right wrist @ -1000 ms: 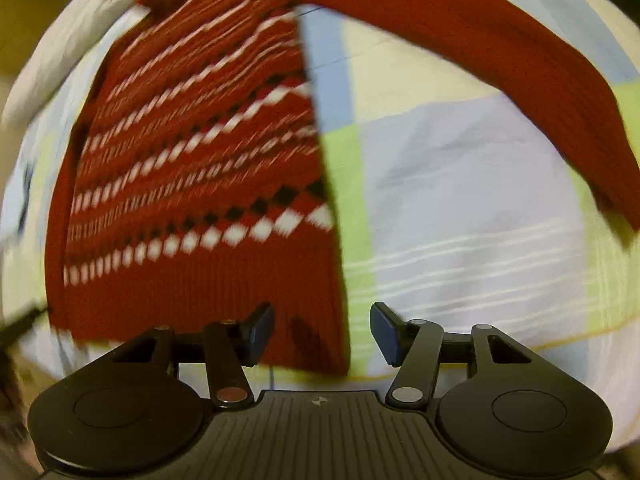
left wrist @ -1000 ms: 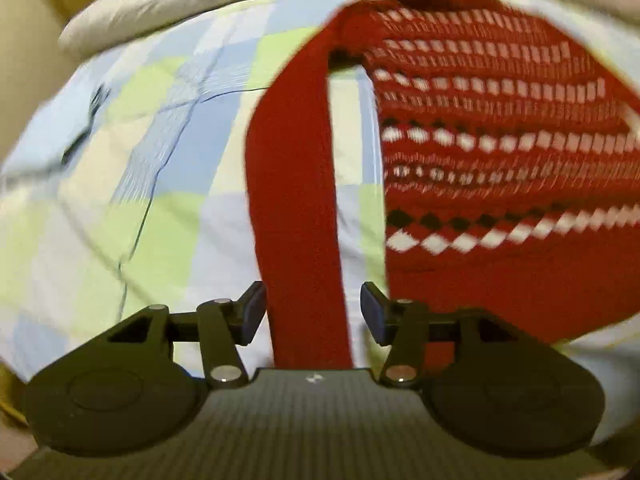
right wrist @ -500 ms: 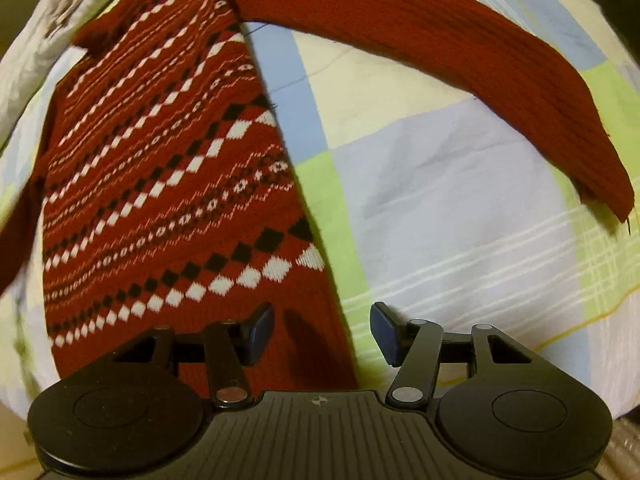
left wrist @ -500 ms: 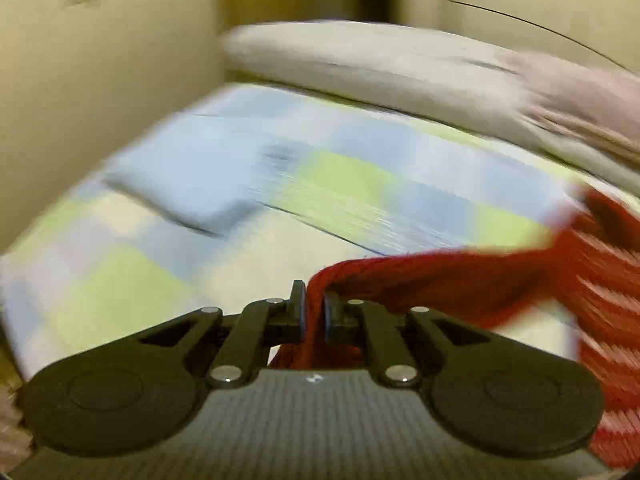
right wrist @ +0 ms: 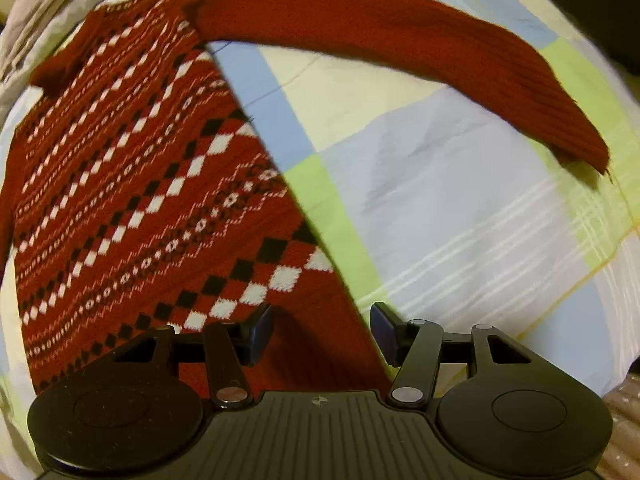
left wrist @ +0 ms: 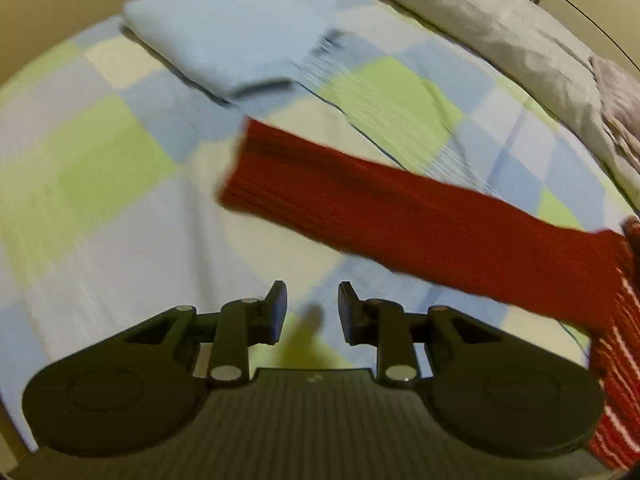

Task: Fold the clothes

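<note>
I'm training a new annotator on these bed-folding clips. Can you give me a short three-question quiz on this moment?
1. True or false: the left gripper has the red sweater's sleeve clamped between its fingers.
2. Which part of the red sweater lies below the gap of the right gripper? A) the collar B) the plain lower hem corner C) the sleeve cuff
3. Fill in: beyond the sleeve in the left wrist view, a folded light ____ cloth lies on the checked bedsheet.

Key
1. False: its jaws are opening, with only sheet between them.
2. B
3. blue
</note>
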`<act>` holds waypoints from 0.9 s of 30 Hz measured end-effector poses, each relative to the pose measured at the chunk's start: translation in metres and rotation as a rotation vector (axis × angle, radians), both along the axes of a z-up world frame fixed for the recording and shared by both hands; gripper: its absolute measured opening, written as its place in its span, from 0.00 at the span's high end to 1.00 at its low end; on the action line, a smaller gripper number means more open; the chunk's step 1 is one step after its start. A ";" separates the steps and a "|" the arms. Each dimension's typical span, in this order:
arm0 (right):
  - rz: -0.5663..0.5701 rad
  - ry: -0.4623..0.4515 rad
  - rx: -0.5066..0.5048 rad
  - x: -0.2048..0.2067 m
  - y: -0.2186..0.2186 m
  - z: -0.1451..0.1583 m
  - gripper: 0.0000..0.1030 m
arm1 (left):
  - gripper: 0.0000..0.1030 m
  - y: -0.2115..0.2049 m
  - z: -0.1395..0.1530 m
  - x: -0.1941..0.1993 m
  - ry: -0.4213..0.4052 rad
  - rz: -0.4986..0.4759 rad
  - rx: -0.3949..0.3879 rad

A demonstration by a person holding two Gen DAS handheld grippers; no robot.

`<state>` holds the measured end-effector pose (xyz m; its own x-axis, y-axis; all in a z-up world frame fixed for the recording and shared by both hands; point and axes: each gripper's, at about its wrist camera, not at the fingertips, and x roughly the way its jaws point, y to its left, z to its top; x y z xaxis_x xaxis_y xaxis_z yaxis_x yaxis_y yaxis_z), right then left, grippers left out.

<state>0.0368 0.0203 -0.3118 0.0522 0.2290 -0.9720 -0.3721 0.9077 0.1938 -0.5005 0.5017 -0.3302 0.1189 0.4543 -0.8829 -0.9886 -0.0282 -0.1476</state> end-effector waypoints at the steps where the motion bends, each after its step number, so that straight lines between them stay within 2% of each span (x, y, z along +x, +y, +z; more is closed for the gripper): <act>1: -0.024 -0.007 0.006 0.001 -0.006 0.001 0.45 | 0.77 -0.004 -0.003 0.008 -0.017 -0.014 -0.018; 3: -0.076 -0.021 0.022 0.003 -0.018 0.004 0.45 | 0.77 -0.017 -0.007 0.030 -0.048 -0.066 -0.057; 9: -0.357 -0.063 0.183 0.025 -0.084 0.014 0.45 | 0.77 -0.078 -0.014 0.084 -0.100 -0.186 -0.116; 11: -0.375 -0.126 0.176 0.034 -0.105 0.019 0.45 | 0.77 -0.101 -0.013 0.099 -0.124 -0.203 -0.138; 14: -0.340 -0.230 0.149 0.046 -0.136 0.025 0.45 | 0.77 -0.131 -0.008 0.116 -0.133 -0.226 -0.150; 17: -0.366 -0.264 0.193 0.060 -0.169 0.021 0.45 | 0.77 -0.160 0.000 0.134 -0.132 -0.246 -0.147; 20: -0.645 -0.145 0.440 0.075 -0.211 0.001 0.45 | 0.77 -0.183 0.006 0.153 -0.129 -0.255 -0.138; 23: -0.951 0.056 0.675 0.087 -0.231 -0.036 0.45 | 0.77 -0.204 0.010 0.171 -0.122 -0.267 -0.136; 24: -1.040 0.111 0.743 0.091 -0.237 -0.046 0.57 | 0.77 -0.210 0.012 0.176 -0.123 -0.271 -0.134; 25: -1.065 0.084 0.758 0.096 -0.238 -0.044 0.96 | 0.77 -0.214 0.015 0.180 -0.127 -0.273 -0.129; 26: -1.075 0.047 0.771 0.102 -0.239 -0.038 0.96 | 0.77 -0.218 0.019 0.183 -0.131 -0.274 -0.124; 27: -1.004 -0.040 0.775 0.109 -0.237 -0.020 0.96 | 0.77 -0.222 0.022 0.186 -0.135 -0.276 -0.119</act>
<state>0.1461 -0.2166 -0.3316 0.5580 0.5782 -0.5952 0.3936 0.4470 0.8033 -0.3141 0.2799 -0.3080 0.3429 0.2828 -0.8958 -0.9330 0.2133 -0.2898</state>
